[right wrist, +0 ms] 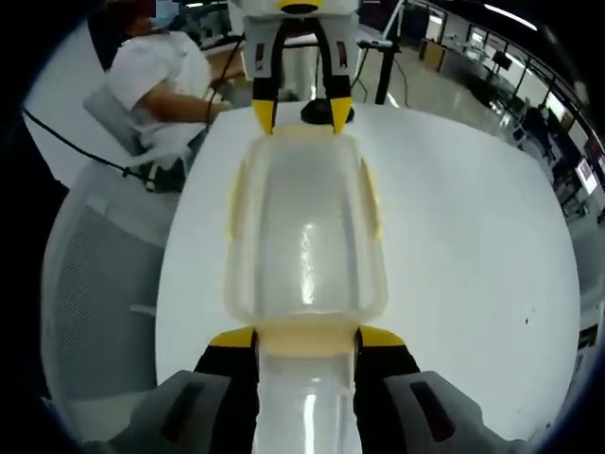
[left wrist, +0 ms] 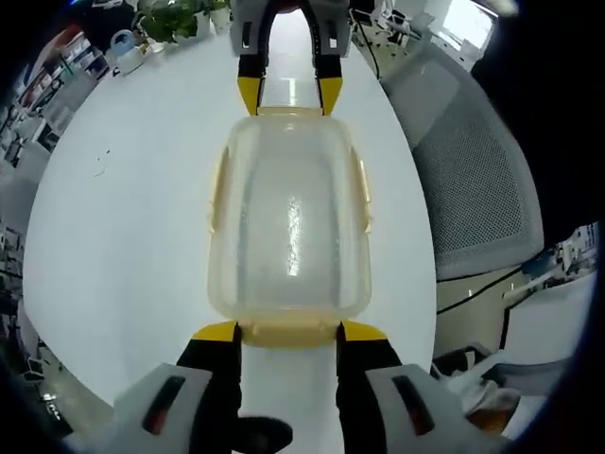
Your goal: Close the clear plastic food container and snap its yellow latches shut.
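The clear plastic food container [left wrist: 288, 222] lies lengthwise on the white table [left wrist: 123, 218] with its lid on top. Pale yellow latches run along its long sides [left wrist: 219, 189] and across both ends. My left gripper [left wrist: 290, 331] stands open, its yellow-tipped jaws flanking the near end latch [left wrist: 288, 334]. My right gripper [left wrist: 288, 95] faces it at the far end, also open around that end's latch. In the right gripper view the same container [right wrist: 304, 236] runs from my right gripper [right wrist: 305, 338] at its near end latch [right wrist: 304, 340] up to the left gripper [right wrist: 302, 113].
A grey mesh chair [left wrist: 482, 189] stands by the table's right edge, and potted plants [left wrist: 175, 19] sit at the far end. In the right gripper view a person in a white shirt [right wrist: 156, 76] sits beyond the table, beside another mesh chair [right wrist: 95, 284].
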{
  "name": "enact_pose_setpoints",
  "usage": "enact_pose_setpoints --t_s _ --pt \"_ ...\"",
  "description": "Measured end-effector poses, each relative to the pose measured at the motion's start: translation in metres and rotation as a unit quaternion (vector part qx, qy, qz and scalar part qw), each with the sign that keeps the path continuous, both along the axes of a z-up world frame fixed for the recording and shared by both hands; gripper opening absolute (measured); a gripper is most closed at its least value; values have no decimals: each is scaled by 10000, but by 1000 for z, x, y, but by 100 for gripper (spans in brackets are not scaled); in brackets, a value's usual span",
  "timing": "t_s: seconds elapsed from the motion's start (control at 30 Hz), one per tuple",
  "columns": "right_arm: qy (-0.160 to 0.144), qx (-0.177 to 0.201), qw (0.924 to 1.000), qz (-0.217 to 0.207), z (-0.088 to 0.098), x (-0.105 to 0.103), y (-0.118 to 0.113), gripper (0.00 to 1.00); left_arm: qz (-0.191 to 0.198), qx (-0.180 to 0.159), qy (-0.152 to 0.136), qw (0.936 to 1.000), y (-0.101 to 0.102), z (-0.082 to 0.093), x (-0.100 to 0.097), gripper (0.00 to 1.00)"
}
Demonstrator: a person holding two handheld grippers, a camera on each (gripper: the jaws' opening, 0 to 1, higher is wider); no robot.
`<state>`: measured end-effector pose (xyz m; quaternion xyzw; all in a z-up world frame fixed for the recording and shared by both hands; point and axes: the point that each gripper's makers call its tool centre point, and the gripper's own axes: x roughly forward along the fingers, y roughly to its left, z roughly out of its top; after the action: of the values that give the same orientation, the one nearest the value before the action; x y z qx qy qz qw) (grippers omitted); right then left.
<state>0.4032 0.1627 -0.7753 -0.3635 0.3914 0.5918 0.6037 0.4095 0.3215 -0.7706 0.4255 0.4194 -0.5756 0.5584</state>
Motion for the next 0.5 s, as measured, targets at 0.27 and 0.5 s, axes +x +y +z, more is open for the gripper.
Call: enact_pose_setpoints --t_s 0.27,0.5 --pt "32 -39 10000 -1 0 1 -3 37 -28 -11 -30 10000 -2 1 2 38" --pt "82 -55 10000 -7 0 1 -8 37 -55 -67 -20 10000 -9 2 3 37"
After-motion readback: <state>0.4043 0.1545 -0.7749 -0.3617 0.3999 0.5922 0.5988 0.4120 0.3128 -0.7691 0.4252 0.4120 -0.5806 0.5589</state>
